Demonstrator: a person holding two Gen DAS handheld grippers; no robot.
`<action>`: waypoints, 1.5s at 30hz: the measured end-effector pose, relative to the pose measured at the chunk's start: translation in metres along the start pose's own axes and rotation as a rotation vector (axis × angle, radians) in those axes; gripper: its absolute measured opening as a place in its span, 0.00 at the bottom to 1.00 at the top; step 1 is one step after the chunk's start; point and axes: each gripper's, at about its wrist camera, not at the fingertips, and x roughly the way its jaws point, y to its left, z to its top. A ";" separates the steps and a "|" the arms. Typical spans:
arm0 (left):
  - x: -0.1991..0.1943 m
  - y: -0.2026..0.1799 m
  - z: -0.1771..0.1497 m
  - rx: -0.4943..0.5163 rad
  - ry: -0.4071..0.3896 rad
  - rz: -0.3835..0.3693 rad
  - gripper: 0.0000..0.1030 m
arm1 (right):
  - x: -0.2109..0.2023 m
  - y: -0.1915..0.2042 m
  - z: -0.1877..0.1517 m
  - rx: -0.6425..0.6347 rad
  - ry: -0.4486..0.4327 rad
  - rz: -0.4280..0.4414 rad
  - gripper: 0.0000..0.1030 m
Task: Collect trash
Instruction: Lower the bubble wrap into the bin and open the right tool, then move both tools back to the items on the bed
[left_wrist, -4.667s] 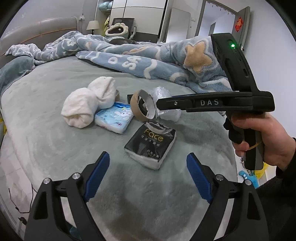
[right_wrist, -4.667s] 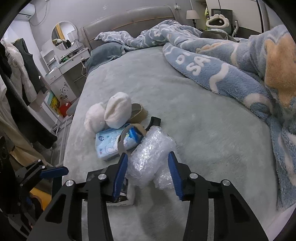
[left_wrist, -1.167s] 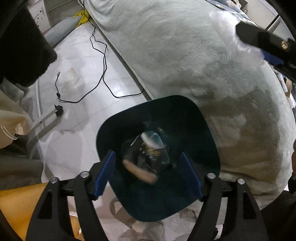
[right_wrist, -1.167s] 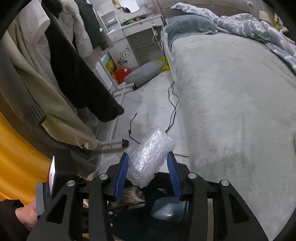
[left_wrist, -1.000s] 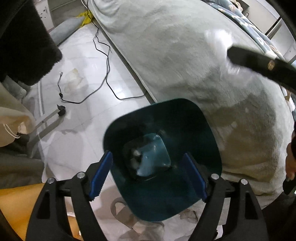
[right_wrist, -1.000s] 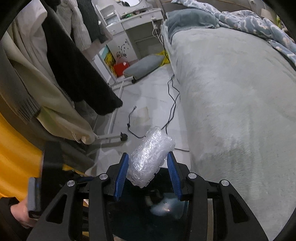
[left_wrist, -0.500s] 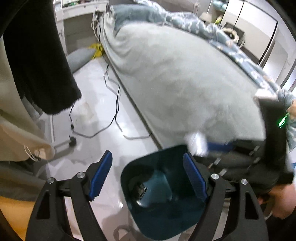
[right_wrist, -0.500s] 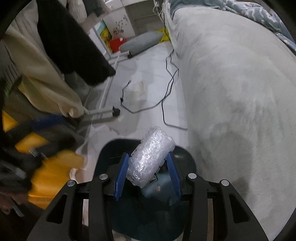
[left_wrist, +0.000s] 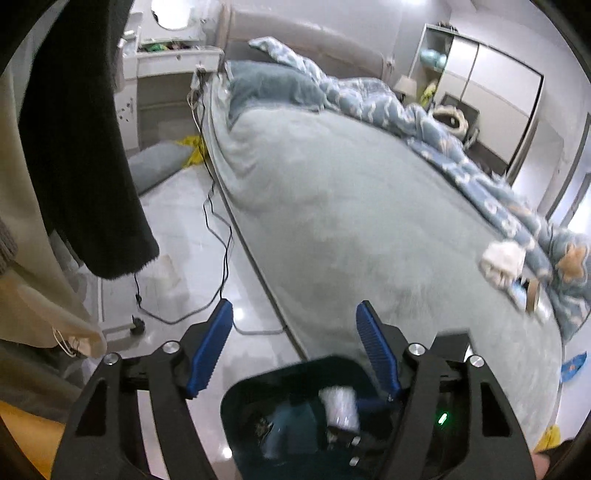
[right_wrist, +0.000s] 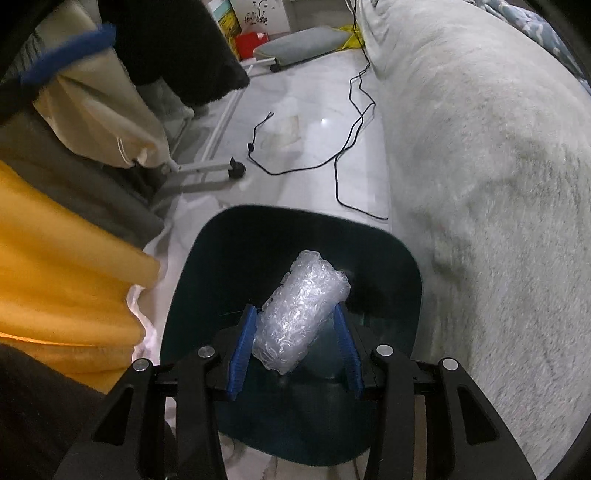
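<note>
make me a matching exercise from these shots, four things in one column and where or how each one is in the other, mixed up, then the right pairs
Things
1. bubble wrap roll
2. trash bin
3. black cable
4. left tool

Places or states
A. lies loose on the pale floor
B. open, nothing between its blue pads
C. stands on the floor by the bed's edge
D. gripped in the right tool above the bin's mouth

Pairs: 1-D, 2-C, 3-A, 4-B
</note>
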 end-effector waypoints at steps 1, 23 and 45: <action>-0.003 -0.001 0.003 -0.001 -0.014 0.004 0.68 | 0.000 0.001 -0.001 -0.007 0.003 -0.001 0.45; -0.037 -0.078 0.037 0.048 -0.221 -0.068 0.72 | -0.081 -0.027 -0.012 -0.022 -0.230 0.027 0.61; -0.006 -0.188 0.027 0.144 -0.180 -0.139 0.79 | -0.196 -0.176 -0.082 0.197 -0.480 -0.179 0.64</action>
